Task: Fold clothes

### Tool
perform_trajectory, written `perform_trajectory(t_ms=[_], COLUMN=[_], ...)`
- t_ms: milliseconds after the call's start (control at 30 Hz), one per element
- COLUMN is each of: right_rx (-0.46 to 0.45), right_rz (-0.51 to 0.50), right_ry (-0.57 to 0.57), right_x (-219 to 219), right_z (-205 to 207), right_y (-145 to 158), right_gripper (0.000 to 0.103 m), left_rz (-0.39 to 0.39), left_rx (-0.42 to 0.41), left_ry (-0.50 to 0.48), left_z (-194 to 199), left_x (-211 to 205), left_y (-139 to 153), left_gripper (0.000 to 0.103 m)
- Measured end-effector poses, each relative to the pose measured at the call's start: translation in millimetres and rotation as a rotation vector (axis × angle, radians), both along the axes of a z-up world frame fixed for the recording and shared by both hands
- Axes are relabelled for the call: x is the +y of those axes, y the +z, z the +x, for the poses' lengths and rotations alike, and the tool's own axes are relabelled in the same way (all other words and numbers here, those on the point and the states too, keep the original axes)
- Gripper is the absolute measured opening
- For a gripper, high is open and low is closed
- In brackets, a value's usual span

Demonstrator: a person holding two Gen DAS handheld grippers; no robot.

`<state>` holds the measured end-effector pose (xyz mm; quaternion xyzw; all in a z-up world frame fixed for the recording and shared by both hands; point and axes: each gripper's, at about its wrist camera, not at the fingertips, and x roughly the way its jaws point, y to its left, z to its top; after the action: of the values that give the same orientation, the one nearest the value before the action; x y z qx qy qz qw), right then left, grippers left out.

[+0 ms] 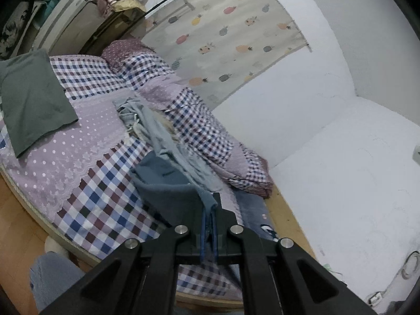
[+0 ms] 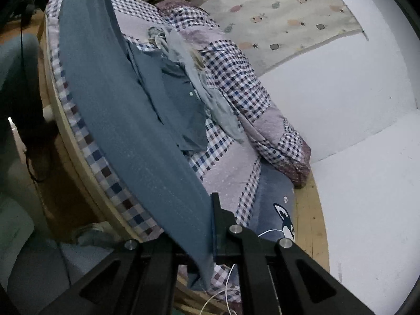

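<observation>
**Blue garment held up by 2 grippers over the bed**

The checked bed [image 1: 99,204] carries everything. On it lies a grey folded cloth [image 1: 34,99], set well apart, and a pale garment heap [image 2: 189,60]. The blue garment [image 2: 123,120] stretches taut — likely to square it for a fold. The right gripper [image 2: 213,225] pinches one edge; the left gripper [image 1: 208,223] pinches another, fabric between its fingers.

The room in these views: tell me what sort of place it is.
Most likely a home bedroom: a bed with a checked cover, a rolled quilt along the wall, and a pineapple-print curtain hanging behind.
</observation>
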<state>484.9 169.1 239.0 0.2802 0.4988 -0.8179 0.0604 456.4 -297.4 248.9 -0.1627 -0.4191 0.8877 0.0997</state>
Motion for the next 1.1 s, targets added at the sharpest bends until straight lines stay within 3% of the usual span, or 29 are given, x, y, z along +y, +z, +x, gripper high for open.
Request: perform_trajectory(t_ms=[233,367,500,833,1100], right_rx=[-0.030,-0.022,-0.030,-0.135,-0.212], right_rz=[-0.033,-0.050,-0.096,-0.119,-0.145], right_ry=[0.048,0.075,0.085,0.044,0.044], right_x=[3,2,7,29,33], right_z=[42,59,50,-79,-218], right_y=[55,83,92,53,24], right_gripper=[0.001,0.001,0.002,0.002,0.002], left_rz=[-0.014,0.001,0.015,0.052,0.000], left_rx=[0.071,0.012,-0.049,-0.202,-0.338], left_ry=[-0.028,-0.033,-0.038,-0.051,-0.041], left_z=[44,11,-22,-106,-257], left_x=[5,3,1,-4,-15], left_y=[33,32,31,28,9], left_gripper=[0.002,0.002,0.002,0.002,0.002])
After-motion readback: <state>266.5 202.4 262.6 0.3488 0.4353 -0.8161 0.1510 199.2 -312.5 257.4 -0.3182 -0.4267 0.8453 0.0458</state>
